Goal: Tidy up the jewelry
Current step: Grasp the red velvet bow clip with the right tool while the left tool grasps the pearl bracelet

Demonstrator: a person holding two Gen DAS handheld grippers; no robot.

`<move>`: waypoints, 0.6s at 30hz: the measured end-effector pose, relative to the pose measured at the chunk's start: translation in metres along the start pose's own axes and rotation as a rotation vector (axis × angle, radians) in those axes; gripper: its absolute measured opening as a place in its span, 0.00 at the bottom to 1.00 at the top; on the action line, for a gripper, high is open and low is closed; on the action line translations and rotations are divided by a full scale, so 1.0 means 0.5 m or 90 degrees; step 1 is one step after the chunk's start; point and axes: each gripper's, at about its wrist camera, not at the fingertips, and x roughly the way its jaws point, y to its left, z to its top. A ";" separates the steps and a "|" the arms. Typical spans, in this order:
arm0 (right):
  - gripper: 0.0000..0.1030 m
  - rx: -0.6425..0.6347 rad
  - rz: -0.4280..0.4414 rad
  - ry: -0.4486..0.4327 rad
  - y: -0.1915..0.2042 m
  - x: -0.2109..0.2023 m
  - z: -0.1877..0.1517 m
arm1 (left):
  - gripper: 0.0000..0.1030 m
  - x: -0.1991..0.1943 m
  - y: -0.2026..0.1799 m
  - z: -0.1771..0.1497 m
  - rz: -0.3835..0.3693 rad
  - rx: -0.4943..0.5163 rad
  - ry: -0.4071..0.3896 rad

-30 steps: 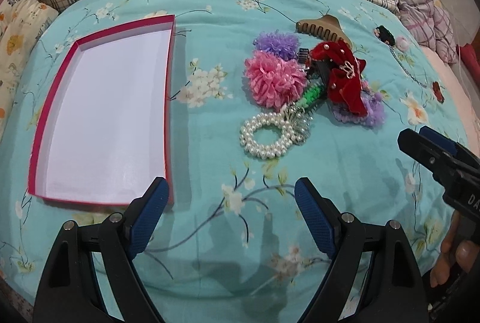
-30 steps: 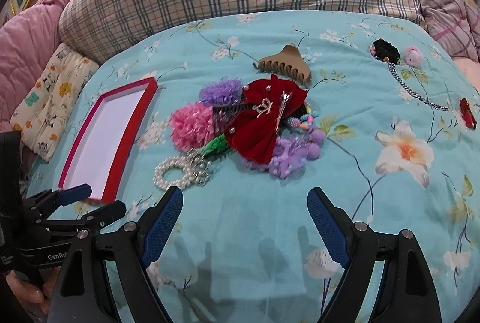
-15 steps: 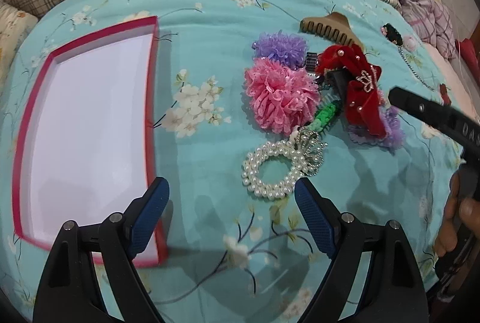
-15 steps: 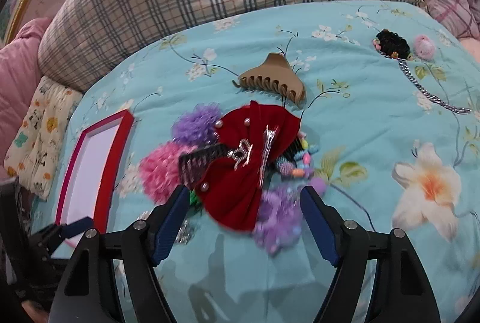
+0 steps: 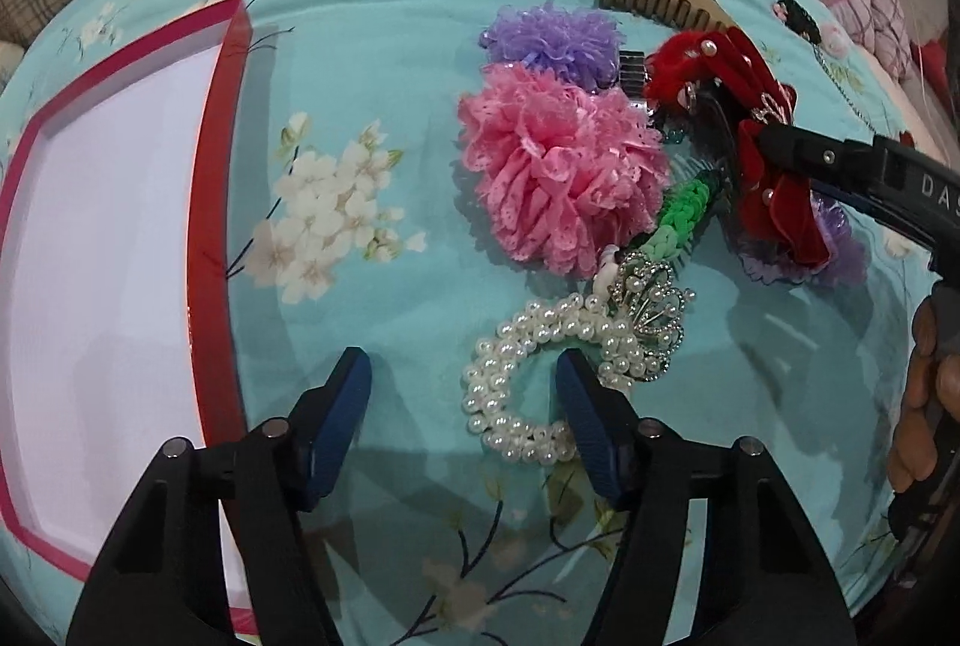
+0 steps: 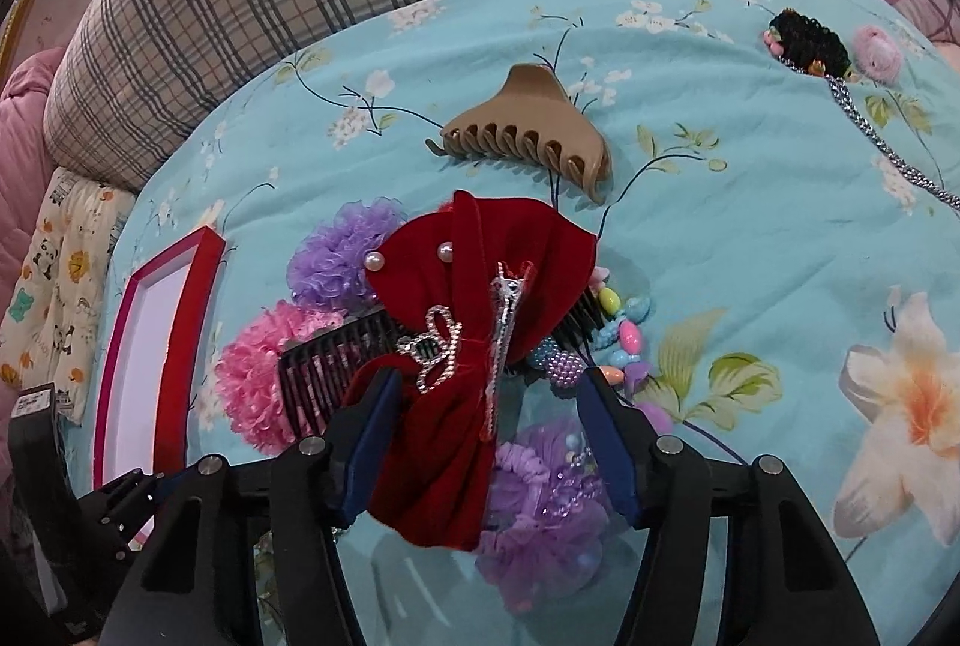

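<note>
2 views: from the left wrist we see our left gripper (image 5: 462, 376) open, holding nothing, astride the pearl bracelet (image 5: 528, 370) beside the red box (image 5: 219, 202). From the right wrist, our right gripper (image 6: 486, 406) stands open around the red bow (image 6: 480, 298).

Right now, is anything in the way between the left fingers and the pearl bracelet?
No. The left gripper is open right at the pearl bracelet, with only bedspread between its fingers.

Left gripper (image 5: 462, 391) hovers low with jaws spread wide. Right gripper (image 6: 489, 415) reaches in from the right, jaws likewise wide apart.
</note>
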 end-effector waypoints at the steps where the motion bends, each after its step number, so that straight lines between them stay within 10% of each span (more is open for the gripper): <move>1: 0.59 0.004 0.004 0.001 -0.004 0.003 0.000 | 0.51 0.000 -0.003 0.002 0.003 0.006 -0.004; 5: 0.45 0.006 0.005 0.006 -0.006 0.010 -0.004 | 0.11 -0.004 -0.010 0.009 -0.003 0.028 -0.010; 7: 0.24 0.006 0.014 0.008 -0.004 0.009 -0.006 | 0.11 -0.008 -0.013 0.010 -0.015 0.033 -0.014; 18: 0.24 -0.006 0.023 -0.029 0.013 -0.049 -0.015 | 0.10 -0.093 -0.005 0.003 -0.060 0.019 -0.082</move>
